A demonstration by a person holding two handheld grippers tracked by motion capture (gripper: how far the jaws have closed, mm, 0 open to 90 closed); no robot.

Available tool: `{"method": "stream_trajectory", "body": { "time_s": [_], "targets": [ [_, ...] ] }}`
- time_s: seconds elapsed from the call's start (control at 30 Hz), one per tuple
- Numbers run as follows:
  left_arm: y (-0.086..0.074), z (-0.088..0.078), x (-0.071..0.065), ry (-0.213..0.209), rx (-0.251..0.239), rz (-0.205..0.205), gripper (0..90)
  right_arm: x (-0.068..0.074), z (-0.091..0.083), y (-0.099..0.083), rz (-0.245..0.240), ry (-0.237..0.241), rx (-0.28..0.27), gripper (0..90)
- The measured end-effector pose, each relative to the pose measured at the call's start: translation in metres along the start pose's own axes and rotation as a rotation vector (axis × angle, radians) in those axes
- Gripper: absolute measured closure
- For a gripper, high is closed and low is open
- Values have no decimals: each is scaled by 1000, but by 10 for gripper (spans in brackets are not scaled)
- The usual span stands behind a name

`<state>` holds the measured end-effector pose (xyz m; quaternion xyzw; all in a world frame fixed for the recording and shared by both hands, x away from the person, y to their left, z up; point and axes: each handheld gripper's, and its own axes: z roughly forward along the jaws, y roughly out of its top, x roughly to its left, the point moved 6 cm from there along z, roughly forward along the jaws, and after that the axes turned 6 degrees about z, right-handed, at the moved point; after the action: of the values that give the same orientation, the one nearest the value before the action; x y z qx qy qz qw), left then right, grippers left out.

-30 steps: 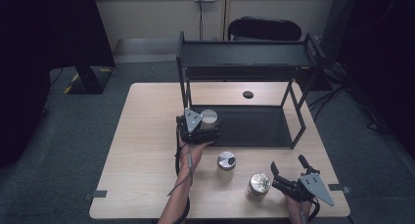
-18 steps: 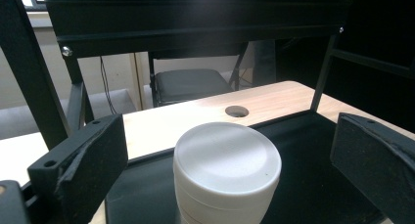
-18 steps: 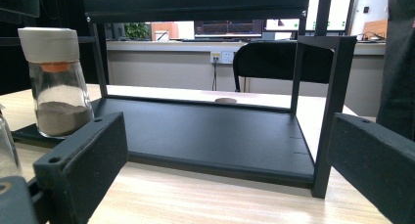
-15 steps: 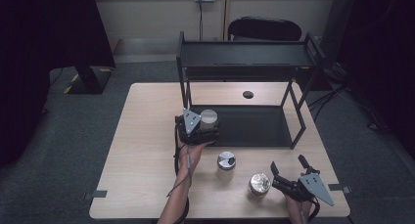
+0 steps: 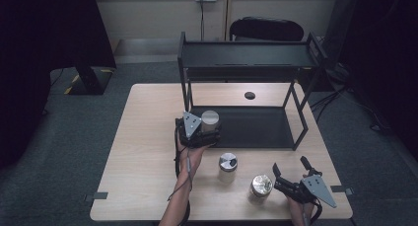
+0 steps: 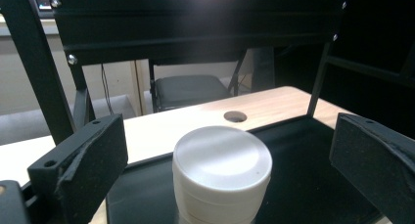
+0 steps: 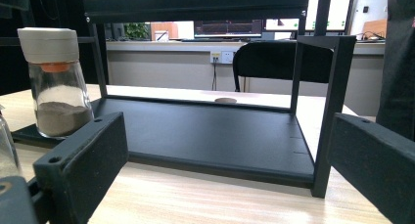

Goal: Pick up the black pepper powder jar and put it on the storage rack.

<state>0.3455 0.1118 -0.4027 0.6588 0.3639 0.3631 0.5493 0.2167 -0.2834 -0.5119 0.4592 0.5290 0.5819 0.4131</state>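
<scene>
A pale wood bench (image 5: 148,152) on grey carpet carries a black shelf rack (image 5: 246,63). The right tool (image 5: 292,172) gapes empty at the near edge. The left tool (image 6: 220,165) is spread wide around a white-capped jar (image 6: 222,172) on the rack's base.

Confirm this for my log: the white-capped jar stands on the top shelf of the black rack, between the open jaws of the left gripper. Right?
Not quite. The white-capped jar stands on the bottom tray of the black rack, not the top shelf, as the high view shows. The left gripper is indeed open around it.
</scene>
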Motion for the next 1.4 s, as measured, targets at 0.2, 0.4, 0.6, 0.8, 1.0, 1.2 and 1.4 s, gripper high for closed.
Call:
{"method": "stream_trajectory", "body": {
  "time_s": [0.2, 0.4, 0.6, 0.8, 1.0, 1.2, 1.4],
  "targets": [
    [1, -3, 3, -14, -28, -20, 17, 0, 0, 0, 2, 2, 0, 6],
    [1, -4, -1, -19, -33, -13, 16, 0, 0, 0, -1, 4, -1, 6],
    [-2, -7, -1, -16, -36, -10, 3, -1, 0, 0, -1, 10, -2, 6],
    [-3, -11, -1, -11, -40, -4, 2, -1, 0, 0, -1, 11, -1, 6],
    [-3, -21, 1, 2, -54, -8, 2, -1, 0, 0, -3, 10, 1, 6],
    [0, -32, 0, 3, -89, -22, 2, -1, 0, 0, -1, 11, 3, 6],
    [0, -42, -3, -13, -112, -26, 2, -1, 0, 0, -2, 10, 2, 6]
  ]
}}
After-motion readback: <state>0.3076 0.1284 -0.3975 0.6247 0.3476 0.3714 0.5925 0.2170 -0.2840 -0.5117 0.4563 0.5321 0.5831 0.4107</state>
